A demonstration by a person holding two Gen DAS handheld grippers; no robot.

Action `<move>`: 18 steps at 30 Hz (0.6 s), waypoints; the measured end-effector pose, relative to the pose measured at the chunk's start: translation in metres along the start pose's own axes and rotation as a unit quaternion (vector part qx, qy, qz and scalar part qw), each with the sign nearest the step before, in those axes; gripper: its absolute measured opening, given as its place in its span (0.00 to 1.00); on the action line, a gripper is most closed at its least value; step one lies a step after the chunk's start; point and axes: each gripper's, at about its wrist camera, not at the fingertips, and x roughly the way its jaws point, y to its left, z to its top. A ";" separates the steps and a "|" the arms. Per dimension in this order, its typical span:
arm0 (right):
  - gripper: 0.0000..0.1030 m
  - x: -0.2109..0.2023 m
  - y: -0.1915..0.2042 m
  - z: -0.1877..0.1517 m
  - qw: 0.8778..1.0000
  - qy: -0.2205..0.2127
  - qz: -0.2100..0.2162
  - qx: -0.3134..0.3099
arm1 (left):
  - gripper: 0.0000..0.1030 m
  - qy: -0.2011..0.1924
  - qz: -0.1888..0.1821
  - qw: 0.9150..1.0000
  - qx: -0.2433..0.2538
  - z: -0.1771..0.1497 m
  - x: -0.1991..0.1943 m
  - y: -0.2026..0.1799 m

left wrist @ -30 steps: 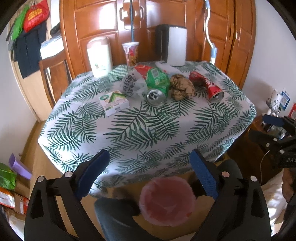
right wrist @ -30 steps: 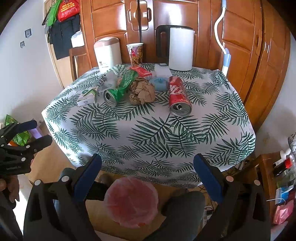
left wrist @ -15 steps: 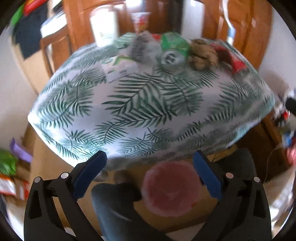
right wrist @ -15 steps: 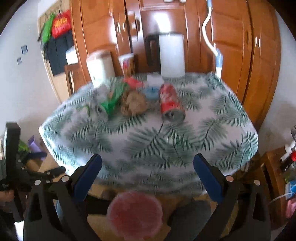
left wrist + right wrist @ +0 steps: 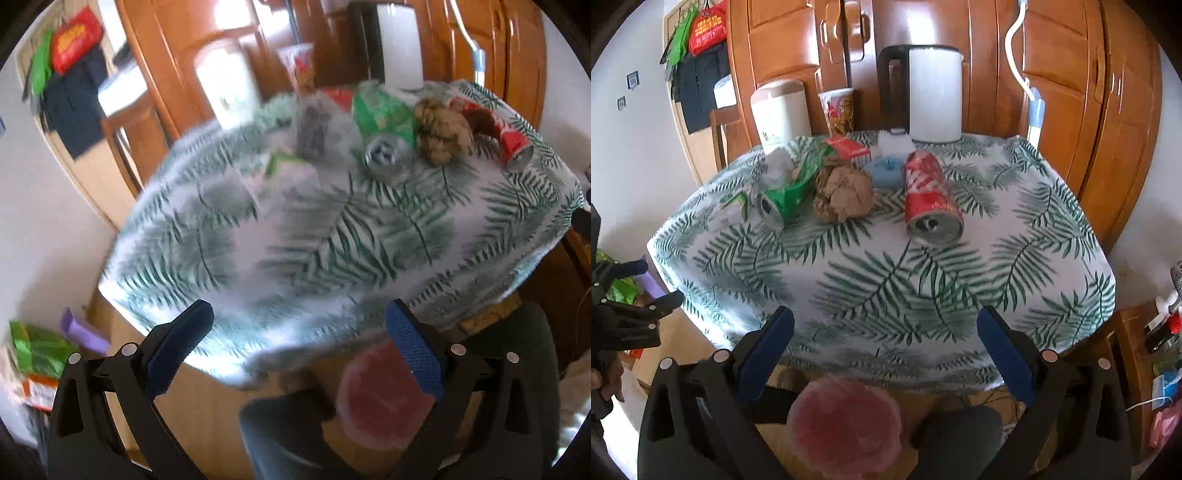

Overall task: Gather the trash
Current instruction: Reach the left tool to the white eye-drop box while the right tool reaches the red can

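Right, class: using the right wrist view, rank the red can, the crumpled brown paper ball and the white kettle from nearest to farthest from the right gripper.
1. Red can, lying just right of centre, open end toward the right gripper.
2. Brown paper ball, slightly farther back, left of the can.
3. White kettle, upright at the table's far edge.

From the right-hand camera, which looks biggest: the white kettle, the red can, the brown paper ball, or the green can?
1. White kettle, though farthest away.
2. Red can and crumpled brown paper ball: too alike to rank.
3. Crushed green can, smallest.
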 end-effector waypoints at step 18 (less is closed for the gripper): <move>0.95 0.059 -0.007 0.045 0.998 -0.003 -0.054 -0.022 | 0.94 0.003 -0.039 0.997 -0.073 0.085 0.089 0.039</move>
